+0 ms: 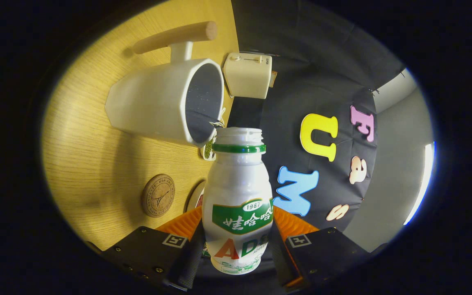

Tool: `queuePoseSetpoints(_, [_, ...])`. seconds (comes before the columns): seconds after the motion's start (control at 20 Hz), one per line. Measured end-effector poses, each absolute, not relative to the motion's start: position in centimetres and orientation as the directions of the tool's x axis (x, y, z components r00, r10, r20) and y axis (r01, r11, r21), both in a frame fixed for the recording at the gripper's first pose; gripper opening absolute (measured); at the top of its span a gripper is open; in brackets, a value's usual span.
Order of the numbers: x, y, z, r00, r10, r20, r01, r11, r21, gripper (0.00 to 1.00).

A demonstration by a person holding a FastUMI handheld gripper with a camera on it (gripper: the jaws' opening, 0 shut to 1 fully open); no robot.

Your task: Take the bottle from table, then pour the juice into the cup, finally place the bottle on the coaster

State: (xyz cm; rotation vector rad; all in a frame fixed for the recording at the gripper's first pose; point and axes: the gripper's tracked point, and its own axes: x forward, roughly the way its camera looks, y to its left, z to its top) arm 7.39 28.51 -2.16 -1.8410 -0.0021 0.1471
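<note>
My gripper [238, 229] is shut on a white bottle [238, 192] with a green neck ring and a green label; both fingers press on its lower body. The bottle's cap is off. The whole view is rolled sideways, so the bottle is tipped with its open mouth close beside the rim of the white cup [166, 102]. The cup has a wooden handle and a dark inside, and stands on the wooden table [92, 155]. A round cork coaster [158, 195] lies on the table to the side of the fingers, nearer than the cup.
A cream box-shaped device [247, 74] with a dial stands at the table's far edge, past the cup. A small green-and-white object [208, 149] lies half hidden between the cup and the bottle neck. Another round thing [196, 196] peeks out behind the bottle.
</note>
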Motion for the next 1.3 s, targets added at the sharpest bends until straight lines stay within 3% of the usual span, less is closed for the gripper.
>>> queuePoseSetpoints(1.3, [7.44,29.31,-1.84,0.993,0.084,-0.087,-0.052,-0.355,-0.934,0.74])
